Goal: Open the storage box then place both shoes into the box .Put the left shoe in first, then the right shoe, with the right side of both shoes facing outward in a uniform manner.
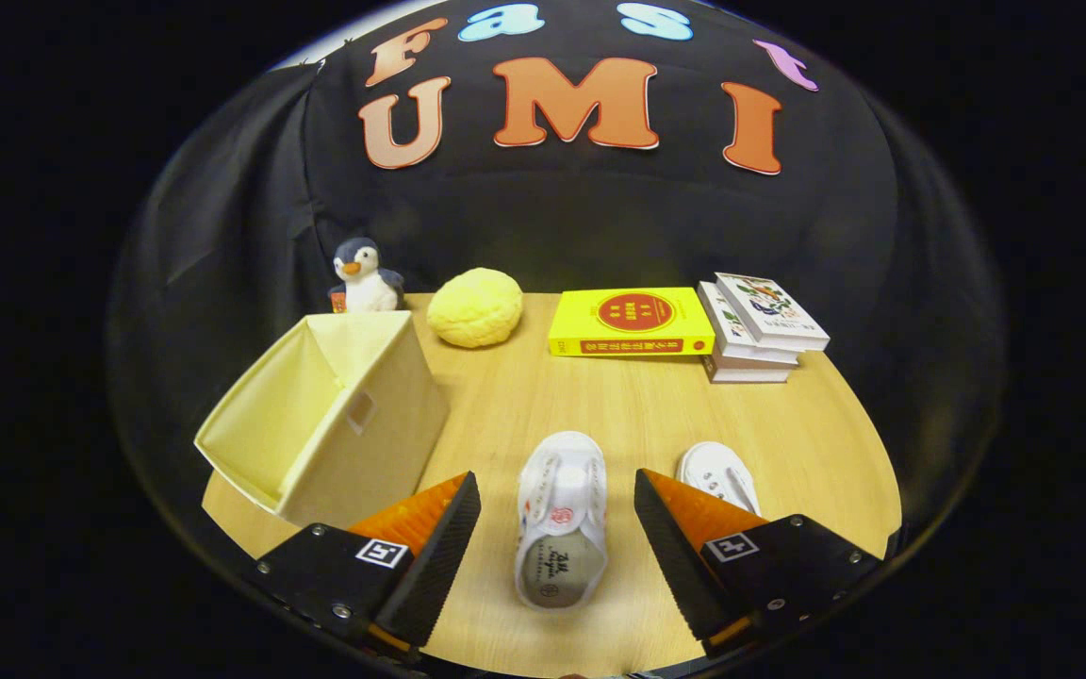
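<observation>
While the gripper (557,528) hung low over the surface (637,415), its fingers were spread wide and grasping nothing, with one white shoe (562,528) lying between them, heel toward the camera and toe pointing away. Neither finger touched it. A second white shoe (718,476) sat just beyond the right finger, partly hidden by it. The storage box (336,420) lay tipped on its side to the left of the fingers, its mouth facing left and toward the camera, so it looked open already; no lid visible. Behind it were a plush penguin (366,276), a yellow round cushion (475,306), a yellow book (631,322) and a stack of books (758,330). Risks, as I judged them: can't tell from here which shoe is the left one, so grabbing the centred one could break the left-first order. The shoe is soft canvas, so a pinch across the collar could fold it and let it slip or rotate, losing the right-side-outward orientation. The box is light fabric and tipped, so pushing a shoe in could shove it along or collapse a wall.
</observation>
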Action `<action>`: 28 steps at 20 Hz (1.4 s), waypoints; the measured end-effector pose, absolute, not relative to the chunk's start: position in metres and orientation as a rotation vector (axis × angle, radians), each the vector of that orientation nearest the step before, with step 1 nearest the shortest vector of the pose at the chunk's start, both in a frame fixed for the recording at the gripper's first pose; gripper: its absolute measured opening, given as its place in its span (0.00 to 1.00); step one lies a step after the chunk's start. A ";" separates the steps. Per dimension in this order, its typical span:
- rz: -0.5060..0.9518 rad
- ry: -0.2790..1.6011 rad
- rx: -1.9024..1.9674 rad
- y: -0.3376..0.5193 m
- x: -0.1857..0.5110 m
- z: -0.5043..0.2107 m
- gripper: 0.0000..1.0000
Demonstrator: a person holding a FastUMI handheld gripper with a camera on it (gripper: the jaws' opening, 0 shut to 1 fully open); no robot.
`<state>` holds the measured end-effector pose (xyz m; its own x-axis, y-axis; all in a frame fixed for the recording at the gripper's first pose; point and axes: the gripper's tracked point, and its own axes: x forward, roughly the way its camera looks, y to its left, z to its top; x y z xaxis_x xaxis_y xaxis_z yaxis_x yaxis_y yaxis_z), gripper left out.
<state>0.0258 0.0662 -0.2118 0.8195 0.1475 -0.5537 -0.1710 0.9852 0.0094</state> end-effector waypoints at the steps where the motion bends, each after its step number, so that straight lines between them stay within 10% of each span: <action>1: 0.156 0.592 -0.044 0.058 0.023 -0.219 0.99; 11: 0.149 0.683 -0.027 0.028 0.018 -0.289 0.98; 23: 0.213 0.729 0.005 0.047 0.050 -0.337 0.64; 25: 0.221 0.732 -0.001 0.051 0.053 -0.343 0.51; 28: 0.197 0.718 0.050 0.056 0.059 -0.345 0.06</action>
<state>0.0586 0.0565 -0.3450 0.7355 0.1967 -0.6484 -0.1625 0.9802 0.1130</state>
